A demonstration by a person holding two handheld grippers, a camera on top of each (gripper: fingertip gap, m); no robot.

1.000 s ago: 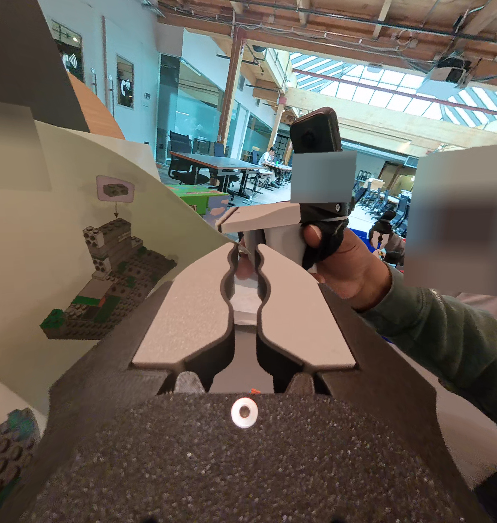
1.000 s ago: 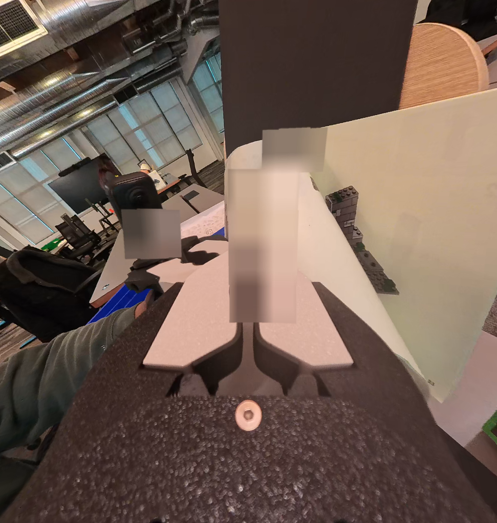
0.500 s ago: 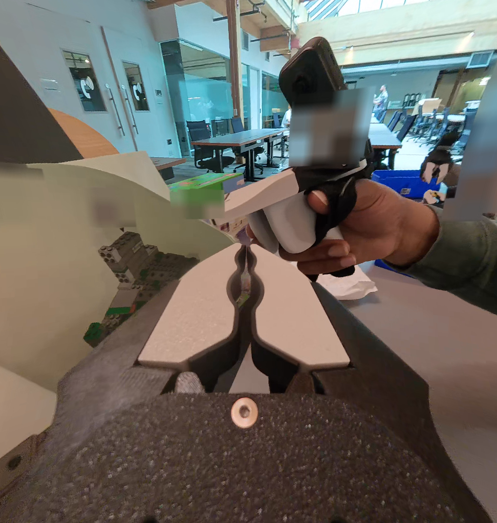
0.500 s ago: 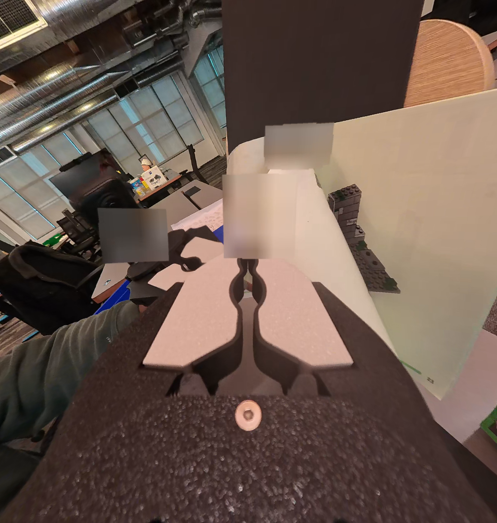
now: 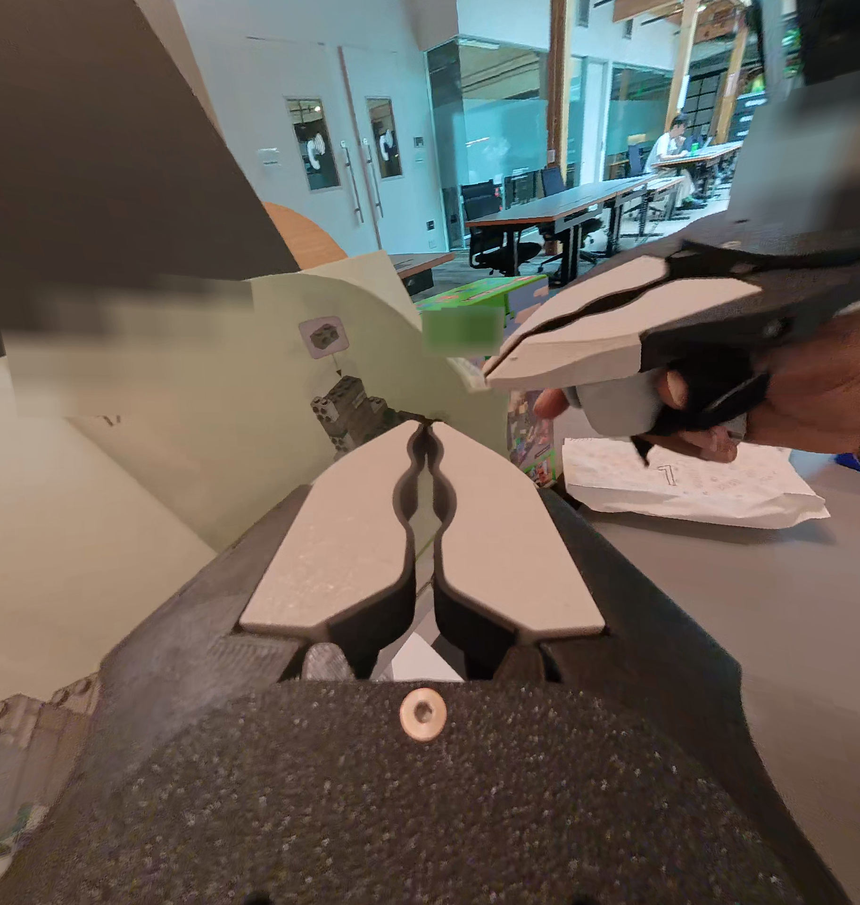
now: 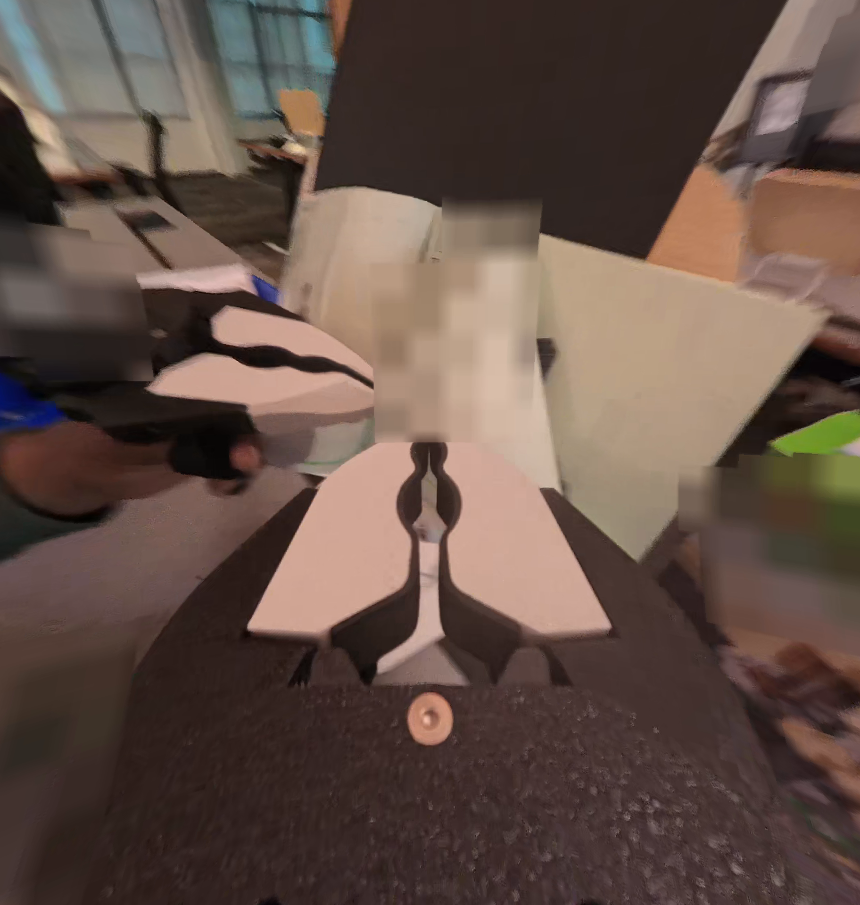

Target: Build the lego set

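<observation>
Left wrist view: our left gripper (image 5: 425, 431) fills the lower centre, jaws pressed together at the tips; a thin pale edge shows in the slot lower down, and we can't tell if they pinch it. Right behind the tips, the pale-green instruction booklet (image 5: 281, 392) stands curved across the left and centre, open on a printed grey-and-green model with a small brick callout above it. Our right gripper (image 5: 491, 374) enters from the upper right, held in a hand (image 5: 785, 392); its jaws look pressed together, with a scrap of paper just at the tips. Below it, right of centre, a white printed paper bag (image 5: 687, 485) lies flat on the grey tabletop (image 5: 736, 612). A green lego box (image 5: 487, 289) sits behind the booklet, centre frame. At the lower left edge, blurred grey studded lego build (image 5: 21, 720).

Right wrist view, heavy motion blur: right gripper (image 6: 428, 448) centre, jaws shut onto a thin pale sheet running down the slot, the booklet (image 6: 653, 392) standing right behind. Left gripper (image 6: 364, 377) comes in from the left, jaws together. Green box (image 6: 829, 436) at right edge.
</observation>
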